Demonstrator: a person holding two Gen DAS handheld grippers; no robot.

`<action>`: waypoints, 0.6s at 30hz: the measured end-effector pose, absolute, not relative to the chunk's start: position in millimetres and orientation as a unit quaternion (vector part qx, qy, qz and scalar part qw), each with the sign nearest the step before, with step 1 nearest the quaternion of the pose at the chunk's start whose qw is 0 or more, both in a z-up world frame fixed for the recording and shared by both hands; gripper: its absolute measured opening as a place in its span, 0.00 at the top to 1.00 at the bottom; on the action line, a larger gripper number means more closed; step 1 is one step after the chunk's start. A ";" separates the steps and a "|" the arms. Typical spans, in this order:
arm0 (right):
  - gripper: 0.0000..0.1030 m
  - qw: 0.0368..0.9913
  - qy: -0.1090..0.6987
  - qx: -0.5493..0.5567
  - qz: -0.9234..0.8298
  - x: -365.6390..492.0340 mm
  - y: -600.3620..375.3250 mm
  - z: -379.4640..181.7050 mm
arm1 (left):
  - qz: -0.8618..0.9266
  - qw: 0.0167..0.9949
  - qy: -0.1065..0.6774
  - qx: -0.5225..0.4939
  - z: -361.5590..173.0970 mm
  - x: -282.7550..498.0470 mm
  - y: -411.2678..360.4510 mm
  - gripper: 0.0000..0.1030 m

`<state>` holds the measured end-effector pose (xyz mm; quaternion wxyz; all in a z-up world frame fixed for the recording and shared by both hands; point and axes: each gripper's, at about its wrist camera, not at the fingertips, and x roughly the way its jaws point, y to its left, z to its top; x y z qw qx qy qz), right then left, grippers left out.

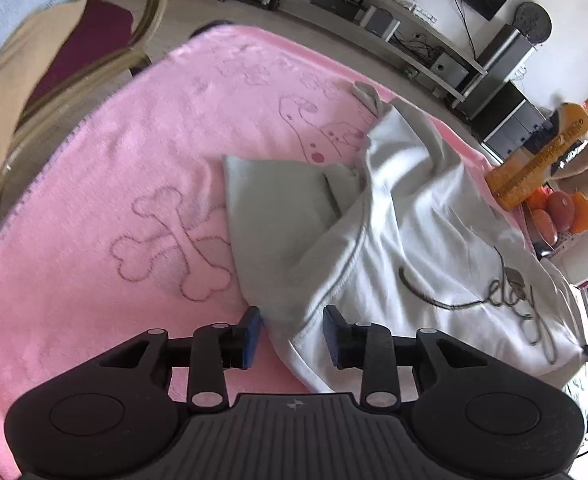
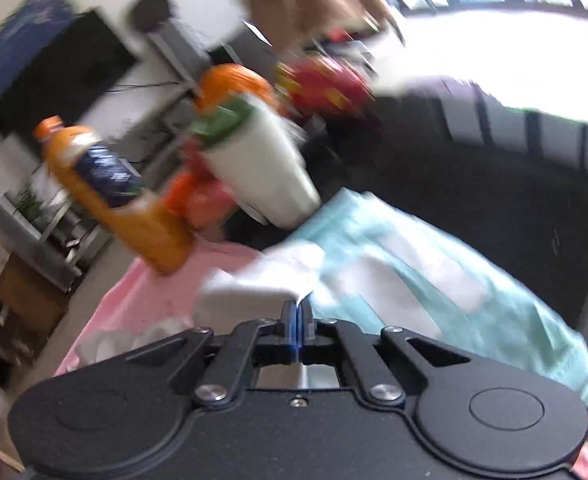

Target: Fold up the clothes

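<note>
A white garment (image 1: 394,240) with grey sleeves and dark script lettering lies rumpled on a pink blanket (image 1: 113,160), one grey sleeve folded across its left side. My left gripper (image 1: 292,336) hangs open over the garment's near left edge. The fabric runs between its blue pads (image 1: 251,336), which do not press on it. In the blurred right wrist view my right gripper (image 2: 297,316) is shut. A thin edge of the white garment (image 2: 253,284) is pinched at its tips, above the pink blanket (image 2: 153,292).
An orange drink bottle (image 1: 542,152) and a bowl of fruit (image 1: 562,212) stand at the blanket's far right edge. Beside them is a white container (image 2: 261,168). A pale teal cloth (image 2: 414,264) lies to the right. A wooden chair (image 1: 93,76) stands at the left.
</note>
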<state>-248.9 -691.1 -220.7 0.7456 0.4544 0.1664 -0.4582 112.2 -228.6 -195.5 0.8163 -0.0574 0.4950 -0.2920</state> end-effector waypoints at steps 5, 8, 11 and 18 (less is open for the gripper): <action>0.99 0.738 0.171 0.464 -0.459 -253.4 -694.0 -225.3 | -0.284 0.795 0.529 -0.085 -203.1 112.3 -221.6 0.69; 0.99 0.737 0.171 0.468 -0.456 -252.8 -693.4 -225.5 | -0.272 0.783 0.548 -0.111 -207.5 109.7 -214.2 0.69; 0.99 0.735 0.172 0.476 -0.452 -251.7 -691.3 -227.8 | -0.264 0.770 0.561 -0.150 -218.1 113.1 -213.9 0.68; 0.98 0.728 0.172 0.494 -0.443 -252.9 -695.2 -233.7 | -0.299 0.730 0.571 -0.226 -229.8 127.4 -215.3 0.48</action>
